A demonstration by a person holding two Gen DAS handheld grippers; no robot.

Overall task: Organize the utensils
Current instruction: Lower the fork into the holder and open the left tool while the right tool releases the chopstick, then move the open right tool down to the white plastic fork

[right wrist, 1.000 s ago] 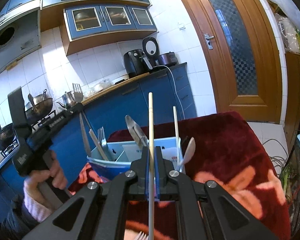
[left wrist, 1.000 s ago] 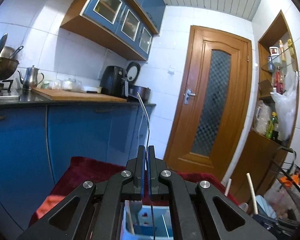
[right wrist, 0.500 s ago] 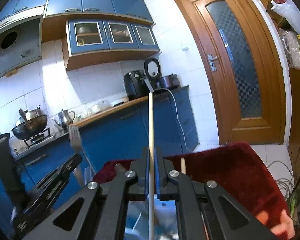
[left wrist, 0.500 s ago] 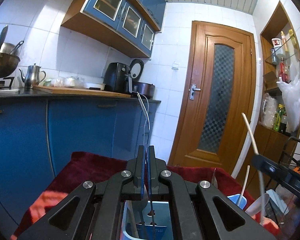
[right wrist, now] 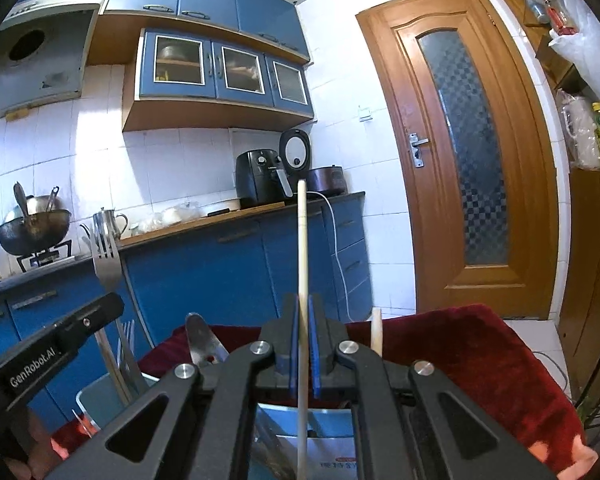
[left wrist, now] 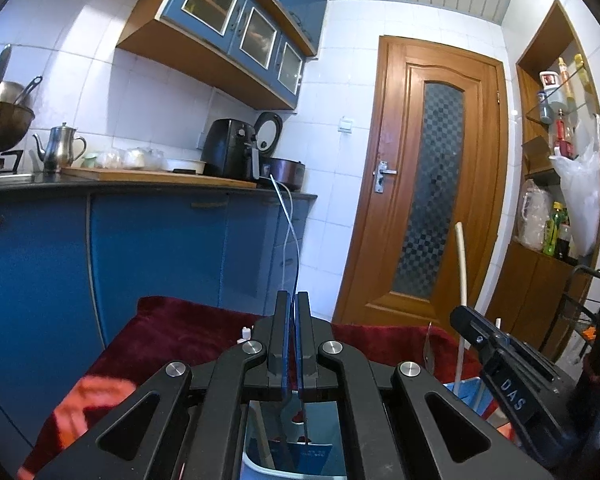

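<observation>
My left gripper [left wrist: 293, 300] is shut on a metal fork [left wrist: 298, 248], seen edge-on and standing upright above the blue-and-white utensil caddy [left wrist: 256, 466]. The right wrist view shows this same left gripper [right wrist: 60, 344] at lower left with the fork [right wrist: 106, 260] tines up. My right gripper [right wrist: 303, 304] is shut on a pale wooden chopstick [right wrist: 302, 240], upright over the caddy [right wrist: 100, 396]. The left wrist view has the right gripper [left wrist: 500, 360] and the chopstick [left wrist: 462, 264] at its right. A second chopstick [right wrist: 376, 328], a knife blade [right wrist: 198, 336] and other forks [right wrist: 128, 332] stand in the caddy.
The caddy rests on a dark red patterned cloth [right wrist: 480, 360]. Behind are blue cabinets [left wrist: 152, 248], a counter with an air fryer [left wrist: 228, 148] and kettle [left wrist: 60, 146], and a wooden door [left wrist: 432, 200]. Shelves with bottles [left wrist: 556, 232] stand at the right.
The right gripper has swung in over the caddy with the chopstick and now shows at the right of the left wrist view. The left gripper has sunk a little with the fork.
</observation>
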